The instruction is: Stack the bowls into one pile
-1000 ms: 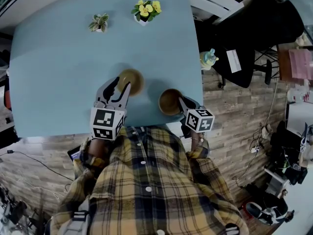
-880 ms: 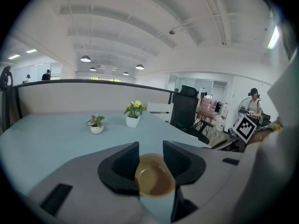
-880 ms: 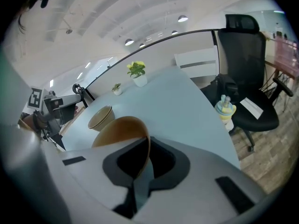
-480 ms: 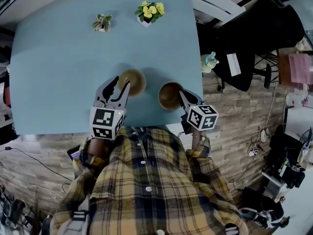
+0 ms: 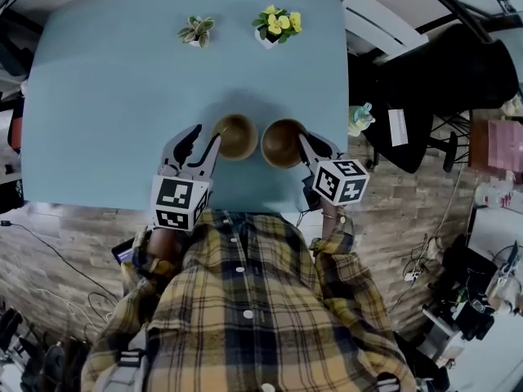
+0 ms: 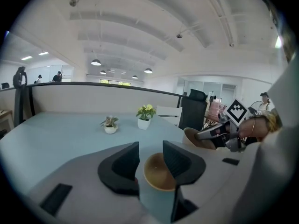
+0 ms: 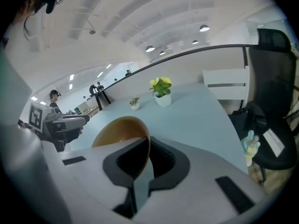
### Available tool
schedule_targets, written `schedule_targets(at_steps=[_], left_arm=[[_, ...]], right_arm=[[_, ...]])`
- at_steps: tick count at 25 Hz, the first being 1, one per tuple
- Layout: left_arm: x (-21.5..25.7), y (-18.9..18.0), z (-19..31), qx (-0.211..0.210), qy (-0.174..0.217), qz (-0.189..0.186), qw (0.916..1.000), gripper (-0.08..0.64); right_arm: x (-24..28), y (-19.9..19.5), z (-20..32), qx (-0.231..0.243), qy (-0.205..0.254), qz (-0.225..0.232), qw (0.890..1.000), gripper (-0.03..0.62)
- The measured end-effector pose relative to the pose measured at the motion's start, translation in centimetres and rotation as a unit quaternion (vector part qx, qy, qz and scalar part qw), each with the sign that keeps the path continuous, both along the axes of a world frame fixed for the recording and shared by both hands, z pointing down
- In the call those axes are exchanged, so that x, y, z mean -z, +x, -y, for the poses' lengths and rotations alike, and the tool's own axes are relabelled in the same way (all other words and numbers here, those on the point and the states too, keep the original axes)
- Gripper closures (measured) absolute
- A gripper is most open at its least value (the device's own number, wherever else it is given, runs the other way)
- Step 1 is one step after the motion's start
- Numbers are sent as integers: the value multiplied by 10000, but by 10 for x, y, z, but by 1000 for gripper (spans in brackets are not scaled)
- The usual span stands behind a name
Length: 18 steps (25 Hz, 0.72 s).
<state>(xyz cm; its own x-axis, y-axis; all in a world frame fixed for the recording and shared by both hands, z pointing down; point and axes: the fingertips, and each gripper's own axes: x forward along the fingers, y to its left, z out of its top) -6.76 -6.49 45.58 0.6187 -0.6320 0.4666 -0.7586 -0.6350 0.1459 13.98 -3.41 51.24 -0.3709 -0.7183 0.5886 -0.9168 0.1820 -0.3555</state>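
We see a pale blue desk point(image 5: 106, 96) with two small potted plants near its far edge. A leafy green-and-white plant point(image 5: 196, 31) stands on the left, and a yellow-flowered plant point(image 5: 278, 24) in a white pot stands apart to its right. Off the desk's right edge is a black office chair point(image 5: 466, 55). On its seat lie a white sheet of paper point(image 5: 398, 126) and a pale green bottle-like thing point(image 5: 360, 119). Below is wood-plank flooring point(image 5: 392, 211), with a dark cable point(image 5: 49, 256) trailing at left.

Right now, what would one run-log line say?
right gripper: shut on rim of brown wooden bowl | left gripper: open by second brown wooden bowl | bowls: side by side, unstacked
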Motion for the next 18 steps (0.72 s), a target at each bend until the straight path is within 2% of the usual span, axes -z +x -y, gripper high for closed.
schedule_targets(at_steps=[8, 18], left_arm=[[0, -29, 7, 469, 38, 11, 9989, 413], [-2, -47, 12, 862, 29, 22, 9963, 413]], right_arm=[[6, -49, 34, 744, 136, -20, 9971, 577], [0, -105, 56, 1704, 109, -262, 9850, 575]])
